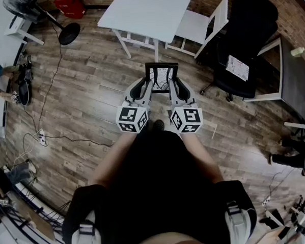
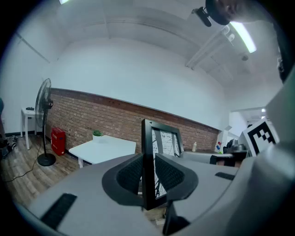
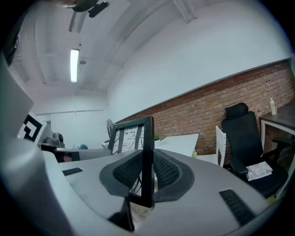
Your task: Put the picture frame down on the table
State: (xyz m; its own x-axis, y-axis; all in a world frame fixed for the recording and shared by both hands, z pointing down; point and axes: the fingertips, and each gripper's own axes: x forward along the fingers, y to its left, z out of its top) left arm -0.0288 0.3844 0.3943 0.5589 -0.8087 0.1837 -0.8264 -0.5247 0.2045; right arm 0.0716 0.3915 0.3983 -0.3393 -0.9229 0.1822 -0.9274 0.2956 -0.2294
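frame location: picture frame is upright in the air in front of the person, over the wood floor. It is short of the white table and not touching it.
left gripper: left gripper pinches the frame's left side bar between both pads.
right gripper: right gripper is clamped on the right side bar.
progress: looks like the carry stage. The frame is gripped and nothing is set down.
left to do: likely reach the table, lower the frame, let go.
head view only: shows the gap between frame and table, and both grippers at once.
gripper views only: show pad contact on the frame edges. The left one shows a small plant on the table, the right one a black office chair.
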